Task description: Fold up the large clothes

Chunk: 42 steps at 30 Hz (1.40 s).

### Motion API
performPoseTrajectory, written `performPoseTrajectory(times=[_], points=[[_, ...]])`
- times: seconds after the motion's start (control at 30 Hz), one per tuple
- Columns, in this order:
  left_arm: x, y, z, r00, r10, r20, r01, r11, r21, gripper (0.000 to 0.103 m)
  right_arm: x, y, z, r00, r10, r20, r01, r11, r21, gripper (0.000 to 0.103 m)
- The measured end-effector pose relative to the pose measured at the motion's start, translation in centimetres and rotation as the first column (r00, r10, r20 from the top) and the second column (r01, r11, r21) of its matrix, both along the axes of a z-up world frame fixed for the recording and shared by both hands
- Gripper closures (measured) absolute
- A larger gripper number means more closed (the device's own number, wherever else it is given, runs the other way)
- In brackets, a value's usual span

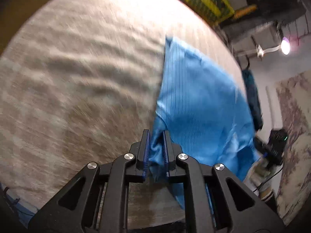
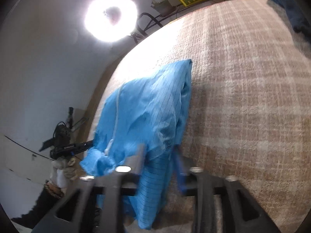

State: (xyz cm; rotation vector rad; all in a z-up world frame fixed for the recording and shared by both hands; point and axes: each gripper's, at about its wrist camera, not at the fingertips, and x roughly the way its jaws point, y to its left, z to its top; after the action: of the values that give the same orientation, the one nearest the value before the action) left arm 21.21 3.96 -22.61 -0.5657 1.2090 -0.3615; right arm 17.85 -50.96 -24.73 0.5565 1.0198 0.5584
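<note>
The left gripper [image 1: 157, 145] pinches a bunched corner of the blue garment [image 1: 196, 101], which runs toward the frame's upper right over the beige surface [image 1: 77, 68], while the right gripper [image 2: 159, 163] stands spread around its lower edge.

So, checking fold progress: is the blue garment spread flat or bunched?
Bunched: the blue garment lies doubled and creased on the carpet, not flat.

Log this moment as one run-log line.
left gripper: shut on blue garment | right gripper: jaws apart, blurred, garment between | surface: beige cloth
</note>
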Motion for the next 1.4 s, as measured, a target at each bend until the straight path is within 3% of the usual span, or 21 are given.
performPoseTrajectory(times=[0.03, 0.07, 0.1, 0.13, 0.17, 0.27, 0.33, 0.5, 0.7, 0.77, 0.83, 0.87, 0.97, 1.07, 1.17, 1.3, 1.4], points=[[0.1, 0.6, 0.4, 1.000, 0.015, 0.000, -0.015, 0.999, -0.034, 0.084, 0.0, -0.3, 0.0, 1.000, 0.000, 0.001, 0.000, 1.000, 0.031, 0.056], [0.4, 0.9, 0.7, 0.999, 0.035, -0.005, -0.035, 0.996, -0.077, 0.058, 0.0, -0.6, 0.0, 1.000, -0.006, -0.001, 0.006, 0.998, 0.058, 0.056], [0.6, 1.1, 0.7, 0.999, 0.052, -0.008, -0.052, 0.994, -0.101, 0.042, 0.0, -0.8, 0.0, 1.000, -0.012, -0.005, 0.012, 0.997, 0.076, 0.056], [0.9, 1.1, 0.6, 0.998, 0.069, -0.009, -0.069, 0.991, -0.116, 0.042, 0.1, -1.0, -0.1, 1.000, -0.018, -0.008, 0.018, 0.996, 0.091, 0.057], [1.2, 0.8, 0.4, 0.998, 0.068, -0.015, -0.069, 0.991, -0.117, 0.042, 0.2, -1.0, -0.3, 1.000, -0.021, -0.016, 0.023, 0.994, 0.106, 0.068], [2.2, -1.5, 0.0, 1.000, -0.014, -0.019, 0.013, 1.000, -0.026, 0.096, 0.2, -0.5, -0.6, 1.000, -0.019, -0.024, 0.022, 0.993, 0.119, 0.090], [2.4, -2.6, 0.5, 0.999, -0.034, 0.027, 0.033, 0.998, 0.052, 0.098, -0.1, -0.2, -0.3, 1.000, -0.010, -0.011, 0.012, 0.990, 0.141, 0.095], [5.0, -2.0, 0.6, 0.997, 0.046, 0.063, -0.049, 0.998, 0.050, 0.099, 0.4, 0.2, 0.2, 0.999, -0.029, 0.019, 0.027, 0.992, 0.120, 0.098], [5.2, -3.6, 0.0, 0.997, 0.024, 0.072, -0.034, 0.990, 0.138, 0.097, 1.5, 1.9, -1.0, 0.998, -0.056, 0.007, 0.056, 0.990, -0.128, 0.099], [4.3, -3.9, 0.6, 0.995, 0.010, 0.099, -0.030, 0.977, 0.209, 0.089, 1.1, 2.5, -0.5, 0.999, -0.047, 0.023, 0.050, 0.984, -0.169, 0.093], [3.1, -3.6, 1.7, 0.990, 0.011, 0.143, -0.048, 0.966, 0.256, 0.085, 0.5, 3.0, 0.7, 0.999, -0.026, 0.034, 0.032, 0.983, -0.183, 0.071], [2.3, -3.4, 2.4, 0.986, 0.016, 0.167, -0.061, 0.962, 0.265, 0.085, 0.2, 3.0, 1.4, 0.998, -0.026, 0.056, 0.036, 0.980, -0.195, 0.067], [-0.4, -3.0, 4.2, 0.977, 0.033, 0.213, -0.077, 0.977, 0.200, 0.085, -1.9, 2.8, 3.7, 0.992, 0.000, 0.128, 0.029, 0.974, -0.225, 0.065], [-4.0, -4.0, 5.2, 0.976, 0.009, 0.217, -0.020, 0.999, 0.047, 0.084, -3.9, 3.4, 5.2, 0.986, 0.063, 0.157, -0.042, 0.990, -0.134, 0.061], [-6.5, -7.0, 4.7, 0.981, -0.050, 0.187, 0.067, 0.994, -0.088, 0.075, -5.0, 4.8, 5.6, 0.977, 0.132, 0.169, -0.122, 0.990, -0.070, 0.053], [-8.9, -12.0, 2.9, 0.974, -0.153, 0.167, 0.176, 0.975, -0.136, 0.075, -5.7, 7.1, 4.9, 0.962, 0.215, 0.170, -0.198, 0.973, -0.116, 0.051], [-9.6, -14.4, 1.1, 0.974, -0.183, 0.135, 0.203, 0.967, -0.152, 0.075, -4.8, 8.9, 4.1, 0.952, 0.271, 0.142, -0.253, 0.959, -0.130, 0.048]])
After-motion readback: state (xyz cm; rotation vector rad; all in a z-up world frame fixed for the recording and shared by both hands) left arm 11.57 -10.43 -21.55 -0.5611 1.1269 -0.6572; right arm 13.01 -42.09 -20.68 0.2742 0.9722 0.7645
